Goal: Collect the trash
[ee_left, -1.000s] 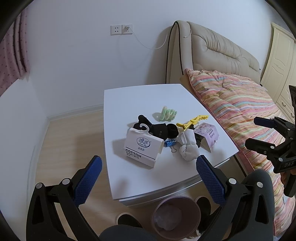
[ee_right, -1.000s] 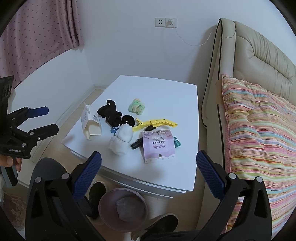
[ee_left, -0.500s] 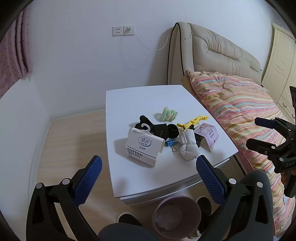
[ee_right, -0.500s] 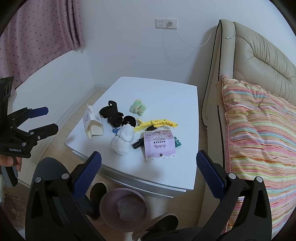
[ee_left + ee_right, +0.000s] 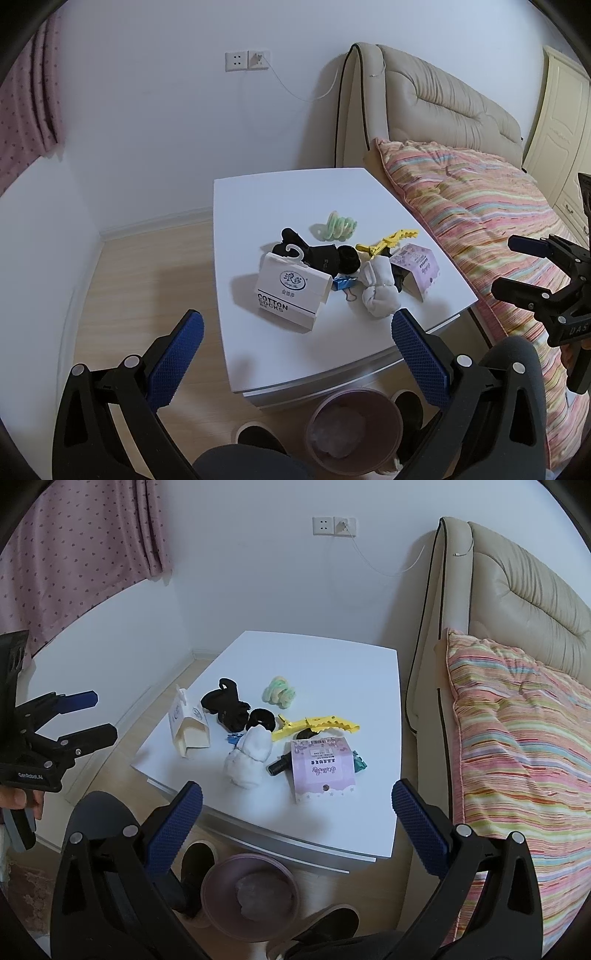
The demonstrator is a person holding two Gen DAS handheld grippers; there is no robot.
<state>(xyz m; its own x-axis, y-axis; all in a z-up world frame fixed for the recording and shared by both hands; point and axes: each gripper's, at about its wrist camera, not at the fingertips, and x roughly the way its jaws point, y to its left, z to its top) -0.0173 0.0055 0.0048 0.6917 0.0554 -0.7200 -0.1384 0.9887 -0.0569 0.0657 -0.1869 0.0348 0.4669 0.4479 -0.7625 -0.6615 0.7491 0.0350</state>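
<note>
Clearly the trash here is packaging, and 2 pieces stand out on the table (image 5: 295, 192): the white sock box (image 5: 290, 291) at the near left of the pile, and the pink card (image 5: 322, 768) at the near right. Both look like thin cardboard, so probably very light, stiff along the folds but easy to crush. The box seems empty and open at one end; pinching its top ridge by the hook, or across 1 thin wall, would likely hold better than squeezing the hollow body. The card stands folded like a tent, with a free near edge that the fingers could close over. Around them lie socks (image 5: 325, 256), a white sock ball (image 5: 249, 762), a yellow clip (image 5: 316, 725) and a green tie (image 5: 338, 229), soft or small things that look like keepers and could snag.

The bin (image 5: 249, 897) sits on the floor just below the near table edge, holding something pale.

Both grippers hover above and short of the table, tilted down toward the pile. The left gripper (image 5: 295, 350) has its jaws spread wide and holds nothing; the right gripper (image 5: 295, 821) is likewise spread and empty, closer to the card.
</note>
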